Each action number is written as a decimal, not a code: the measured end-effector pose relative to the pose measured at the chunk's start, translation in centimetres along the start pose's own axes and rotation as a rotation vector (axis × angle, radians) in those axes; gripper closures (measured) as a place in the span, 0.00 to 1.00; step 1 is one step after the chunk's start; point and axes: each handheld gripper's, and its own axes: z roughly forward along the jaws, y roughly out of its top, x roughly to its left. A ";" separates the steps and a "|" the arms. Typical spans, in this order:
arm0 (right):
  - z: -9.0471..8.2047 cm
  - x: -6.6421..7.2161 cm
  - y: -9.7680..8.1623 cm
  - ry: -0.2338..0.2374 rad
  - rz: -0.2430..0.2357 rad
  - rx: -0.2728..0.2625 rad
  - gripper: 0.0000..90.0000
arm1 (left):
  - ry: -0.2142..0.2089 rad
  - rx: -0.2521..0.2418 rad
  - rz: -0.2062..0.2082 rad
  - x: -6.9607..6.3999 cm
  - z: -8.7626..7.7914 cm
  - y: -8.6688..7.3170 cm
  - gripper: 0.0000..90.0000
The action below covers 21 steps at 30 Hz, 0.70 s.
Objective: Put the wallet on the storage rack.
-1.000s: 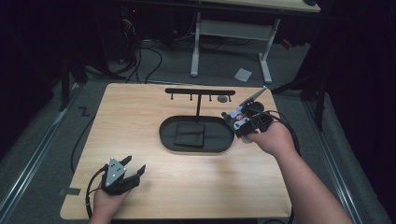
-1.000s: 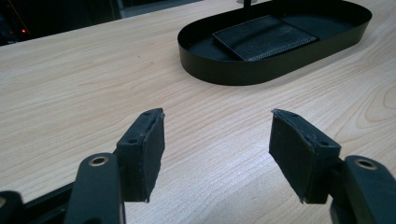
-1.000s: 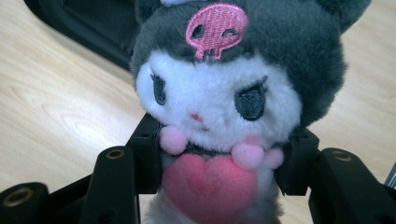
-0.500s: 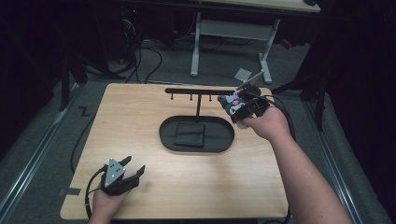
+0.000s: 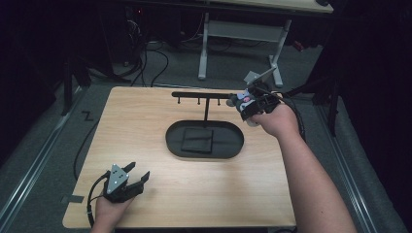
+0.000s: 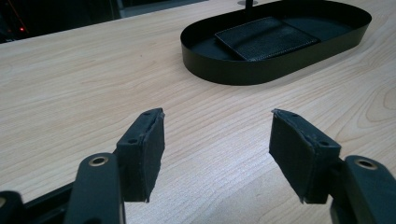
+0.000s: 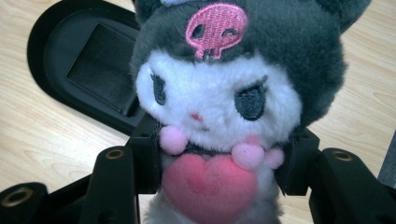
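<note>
My right gripper (image 5: 240, 103) is shut on a small plush toy (image 7: 224, 88), grey-hooded with a white face, a pink skull patch and a pink heart on its chest. In the high view the plush toy (image 5: 241, 100) hangs in the air by the right end of a black T-shaped hanger rack (image 5: 206, 95). The rack's post rises from a black oval tray (image 5: 171, 137) that holds a dark square pad (image 5: 197, 140). Near the table's front left corner my left gripper (image 5: 138, 173) rests open with nothing between its pads (image 6: 144, 151).
The light wooden table (image 5: 145, 116) has bare room left of and in front of the tray. Beyond its far edge stand a white-legged desk frame (image 5: 240, 34) and loose cables on a grey floor. The right forearm (image 5: 311, 179) crosses the table's right side.
My right hand has carried the plush toy up and away from me, from beside the tray's right end to the level of the rack's bar. The left gripper has stayed put.
</note>
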 end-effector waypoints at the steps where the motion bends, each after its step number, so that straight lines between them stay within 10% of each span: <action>1: 0.1 -0.2 0.0 -0.002 0.006 0.001 0.51 | 0.000 -0.002 -0.001 0.0 0.0 0.0 0.40; 21: 1.8 -2.6 -1.6 0.007 0.074 -0.018 0.48 | -0.013 0.002 0.004 -0.4 0.0 -0.1 0.40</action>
